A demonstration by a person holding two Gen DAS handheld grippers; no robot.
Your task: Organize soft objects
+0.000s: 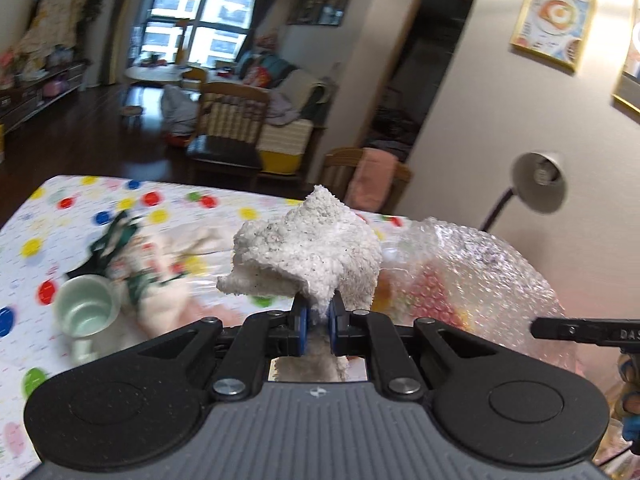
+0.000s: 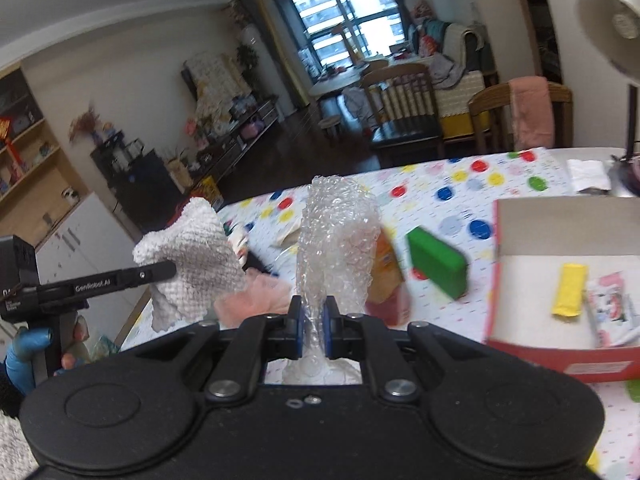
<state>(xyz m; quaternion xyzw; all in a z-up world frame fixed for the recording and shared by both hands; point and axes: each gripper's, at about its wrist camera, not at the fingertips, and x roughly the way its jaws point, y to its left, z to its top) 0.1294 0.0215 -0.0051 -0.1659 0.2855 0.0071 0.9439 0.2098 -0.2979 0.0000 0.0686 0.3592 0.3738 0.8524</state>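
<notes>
The table, under its dotted cloth, is far from tidy; I judge the sorting to be somewhere in its middle, not near its end. The red-walled cardboard box at the right already holds a yellow bar and a small pink-printed packet, so some pieces seem stowed; most of its floor is bare. A cream cloth with green trim lies loose on the table beside a pale green mug tipped on its side; a green block and something pink and fluffy are also out, the blur hiding detail. The sheet of bubble wrap is lifted clear of the table, pinched in the right hand-held gripper, whose jaws are clenched on it. The white fuzzy cloth is likewise up in the air, clamped in the left hand-held gripper. Both have yet to be put down anywhere, and the loose pieces remain to be gathered.
</notes>
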